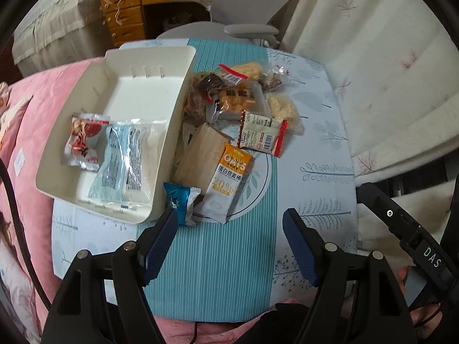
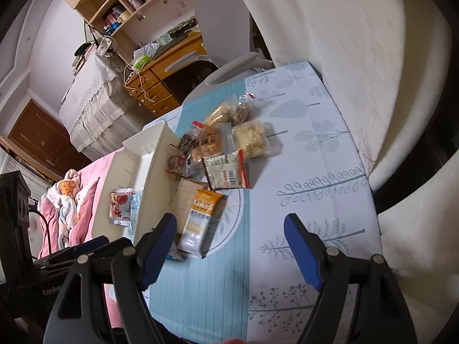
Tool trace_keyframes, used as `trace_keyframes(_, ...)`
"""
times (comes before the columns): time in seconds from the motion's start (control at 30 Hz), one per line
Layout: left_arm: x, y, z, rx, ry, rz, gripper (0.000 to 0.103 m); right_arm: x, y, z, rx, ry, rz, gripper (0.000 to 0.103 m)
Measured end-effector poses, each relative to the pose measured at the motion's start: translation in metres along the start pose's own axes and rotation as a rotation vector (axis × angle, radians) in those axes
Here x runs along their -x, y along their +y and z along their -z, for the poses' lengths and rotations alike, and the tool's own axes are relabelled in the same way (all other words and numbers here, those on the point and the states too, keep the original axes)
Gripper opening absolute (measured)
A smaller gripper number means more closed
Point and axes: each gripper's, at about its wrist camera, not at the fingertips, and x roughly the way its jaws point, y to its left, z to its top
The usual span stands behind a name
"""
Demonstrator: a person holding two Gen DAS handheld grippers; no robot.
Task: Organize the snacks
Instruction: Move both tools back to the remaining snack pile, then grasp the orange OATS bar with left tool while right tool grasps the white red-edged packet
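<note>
Bedroom setting: your work surface is a small table under a blue-and-white leaf-print cloth (image 1: 218, 258), with pink bedding on one side and a desk and grey chair behind. Use the white tray (image 1: 175, 120) as your landmark. Inside it lie a red-and-white packet (image 1: 84, 140) and a clear blue-printed packet (image 1: 123, 160). Just beside its long wall sits the unsorted pile: an orange OATS bar (image 1: 226, 180), a small blue packet (image 1: 182, 200) touching the tray's near corner, a red-edged packet (image 1: 262, 133), and clear bags of pastries (image 1: 238, 97) beyond.

Your left gripper (image 1: 229, 229) is spread wide and empty, hovering near the blue packet. Your right gripper (image 2: 229, 229) is likewise spread and empty, near the OATS bar (image 2: 202, 223).

Sorting appears partway done. Next, likely close on one near packet, lift it clear of the tray wall, and release inside.
</note>
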Motion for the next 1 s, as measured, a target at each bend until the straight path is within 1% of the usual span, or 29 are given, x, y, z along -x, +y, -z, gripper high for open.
trace_keyframes(0.1,-0.01,-0.002,-0.003,0.008,0.023,-0.018,0.079,-0.006,-0.009,-0.003,-0.03,0.021,-0.02,0.078)
trace_keyframes(0.17,-0.018,-0.006,-0.005,-0.007,0.032,-0.031,0.082,-0.01,-0.014,-0.004,-0.044,0.031,-0.031,0.078)
trace_keyframes(0.27,-0.034,-0.014,-0.01,-0.052,0.035,-0.062,0.083,-0.022,-0.021,-0.008,-0.07,0.055,-0.044,0.078)
trace_keyframes(0.4,-0.058,-0.026,-0.014,-0.13,0.016,-0.076,0.083,-0.042,-0.029,-0.016,-0.104,0.083,-0.063,0.078)
trace_keyframes(0.47,-0.069,-0.029,-0.017,-0.146,0.013,-0.077,0.083,-0.055,-0.031,-0.022,-0.106,0.091,-0.08,0.078)
trace_keyframes(0.6,-0.1,-0.033,-0.022,-0.174,0.023,-0.091,0.083,-0.08,-0.032,-0.037,-0.061,0.095,-0.065,0.078)
trace_keyframes(0.7,-0.121,-0.037,-0.024,-0.21,0.038,-0.137,0.083,-0.099,-0.033,-0.046,-0.021,0.105,-0.077,0.078)
trace_keyframes(0.83,-0.14,-0.04,-0.025,-0.241,0.04,-0.163,0.083,-0.126,-0.034,-0.057,0.028,0.114,-0.091,0.077)
trace_keyframes(1.0,-0.161,-0.038,-0.029,-0.242,0.067,-0.196,0.083,-0.157,-0.029,-0.061,0.096,0.146,-0.107,0.072)
